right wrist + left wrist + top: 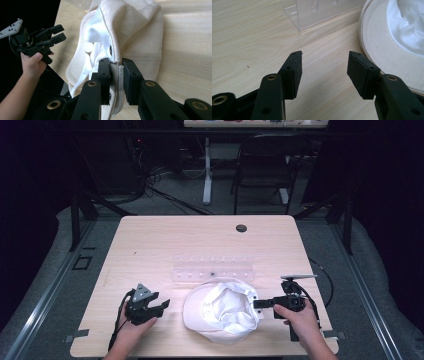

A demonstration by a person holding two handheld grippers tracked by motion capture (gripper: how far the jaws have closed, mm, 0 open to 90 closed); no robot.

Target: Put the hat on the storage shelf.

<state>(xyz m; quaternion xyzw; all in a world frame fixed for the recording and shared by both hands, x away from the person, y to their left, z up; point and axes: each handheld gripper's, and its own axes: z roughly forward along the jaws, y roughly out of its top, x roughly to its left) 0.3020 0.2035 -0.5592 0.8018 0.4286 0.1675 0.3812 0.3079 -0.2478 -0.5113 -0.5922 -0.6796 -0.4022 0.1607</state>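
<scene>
Near the wooden table's [150, 235] front edge, the left gripper [161, 307] rests with jaws open and empty. At center lies a cream canvas hat [220, 312] with white lining, behind it a clear plastic rack [214, 271]. The right gripper [116, 72] pinches the hat's stitched brim, seen close in its own view.

Lab or studio, black curtains [35, 165], cable tangle [160, 180], folding chair [265, 165]
</scene>
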